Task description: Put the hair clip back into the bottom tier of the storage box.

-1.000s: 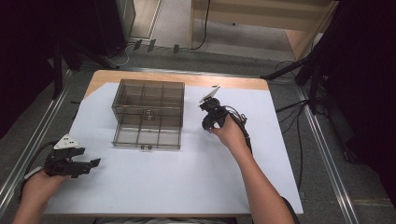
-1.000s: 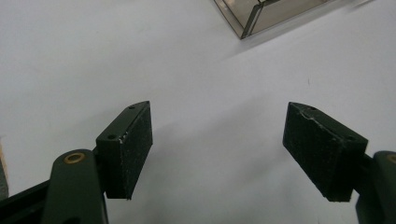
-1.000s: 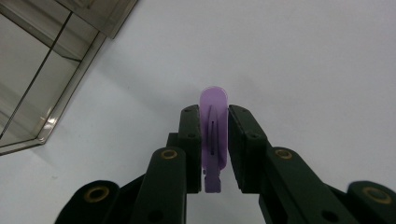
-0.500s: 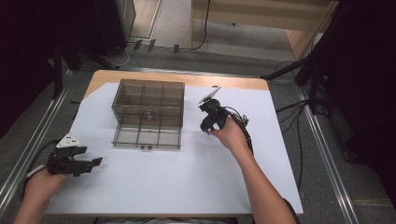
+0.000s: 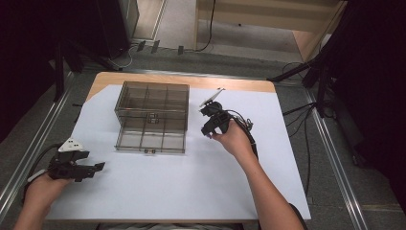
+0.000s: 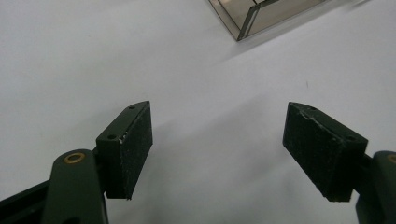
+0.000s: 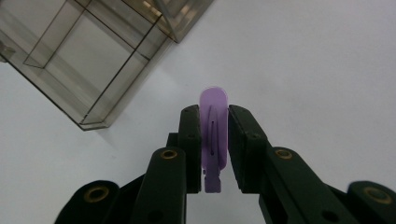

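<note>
My right gripper [image 7: 214, 112] is shut on a flat purple plastic piece [image 7: 214, 133] that stands on edge between the pads, its rounded end sticking out past the fingertips. In the high view the right gripper [image 5: 207, 132] hovers just right of a clear smoky compartment box [image 5: 151, 117], pointing down at the white sheet. The box [image 7: 93, 60] has its lid swung open and shows bare compartments up and to the left of the purple piece. My left gripper [image 5: 98, 166] rests low at the near left of the sheet. Its jaws [image 6: 217, 149] stand wide open with nothing between them, and a corner of the box [image 6: 261, 11] lies far ahead.
A white sheet [image 5: 191, 187] covers most of the wooden table [image 5: 143, 78]. Metal rails [image 5: 28, 153] run along both sides of the table. Cables and dark stand legs [image 5: 306, 72] lie on the floor at the right and back.
</note>
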A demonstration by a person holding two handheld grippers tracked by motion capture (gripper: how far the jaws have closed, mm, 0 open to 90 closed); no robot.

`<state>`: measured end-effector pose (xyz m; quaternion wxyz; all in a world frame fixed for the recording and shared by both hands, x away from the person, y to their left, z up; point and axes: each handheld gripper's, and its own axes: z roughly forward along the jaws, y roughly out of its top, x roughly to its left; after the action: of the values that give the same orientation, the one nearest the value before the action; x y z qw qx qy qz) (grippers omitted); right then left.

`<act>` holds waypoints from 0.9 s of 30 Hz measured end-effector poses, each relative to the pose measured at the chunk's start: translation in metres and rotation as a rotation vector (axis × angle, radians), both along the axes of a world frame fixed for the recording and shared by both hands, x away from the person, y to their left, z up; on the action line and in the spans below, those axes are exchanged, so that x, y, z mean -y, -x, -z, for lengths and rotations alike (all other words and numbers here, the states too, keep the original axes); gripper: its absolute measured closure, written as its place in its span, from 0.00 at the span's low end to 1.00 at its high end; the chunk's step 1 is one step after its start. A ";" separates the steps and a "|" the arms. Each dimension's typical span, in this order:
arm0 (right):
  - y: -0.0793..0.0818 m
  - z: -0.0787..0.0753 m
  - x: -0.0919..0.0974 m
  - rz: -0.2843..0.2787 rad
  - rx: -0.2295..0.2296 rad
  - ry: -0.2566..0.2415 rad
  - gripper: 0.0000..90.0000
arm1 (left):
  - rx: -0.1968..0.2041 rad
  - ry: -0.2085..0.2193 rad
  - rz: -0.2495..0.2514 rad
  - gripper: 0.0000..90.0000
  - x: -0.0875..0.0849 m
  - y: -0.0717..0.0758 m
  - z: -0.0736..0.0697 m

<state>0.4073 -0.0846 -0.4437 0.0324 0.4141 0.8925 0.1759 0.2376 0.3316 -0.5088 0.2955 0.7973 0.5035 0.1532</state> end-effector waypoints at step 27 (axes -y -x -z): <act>0.021 -0.006 -0.007 -0.079 0.085 -0.118 0.86 | 0.005 0.000 -0.007 0.28 -0.001 0.000 0.000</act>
<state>0.3860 -0.0775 -0.4382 0.0388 0.3717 0.8941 0.2470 0.2371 0.3323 -0.5085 0.2960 0.7952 0.5056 0.1562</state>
